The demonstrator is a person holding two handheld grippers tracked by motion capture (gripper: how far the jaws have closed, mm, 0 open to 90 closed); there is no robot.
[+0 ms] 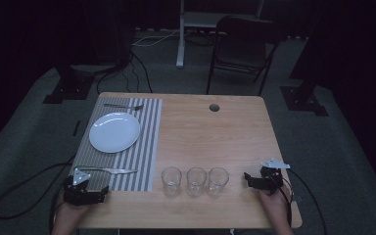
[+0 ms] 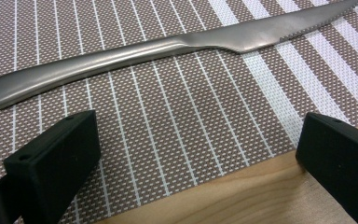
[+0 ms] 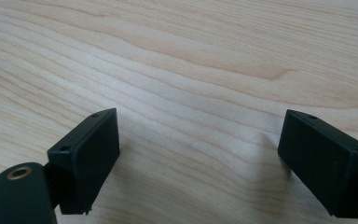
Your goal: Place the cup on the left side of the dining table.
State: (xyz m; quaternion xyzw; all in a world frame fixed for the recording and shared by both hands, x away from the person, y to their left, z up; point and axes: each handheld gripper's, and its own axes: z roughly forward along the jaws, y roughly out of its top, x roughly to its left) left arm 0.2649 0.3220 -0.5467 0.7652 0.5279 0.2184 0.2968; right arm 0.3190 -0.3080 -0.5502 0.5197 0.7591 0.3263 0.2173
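A steel knife [image 1: 110, 170] [image 2: 144, 51] lies along the near edge of a striped placemat [image 1: 147, 142] [image 2: 191, 121]. My left gripper [image 1: 84, 187] [image 2: 198, 140] sits low at the mat's near left corner, just short of the knife's handle. Its jaws stand wide apart with nothing between them. On the mat rest a white plate [image 1: 114, 132] and, at the far edge, a fork [image 1: 122, 106]. My right gripper [image 1: 259, 180] [image 3: 198, 144] hovers open over bare wood at the front right, empty.
Three clear glasses [image 1: 171, 181] [image 1: 196, 181] [image 1: 218, 181] stand in a row near the front edge, between the two grippers. A round cable hole [image 1: 214, 107] is in the tabletop at the back. A folding chair [image 1: 242, 49] stands behind the table.
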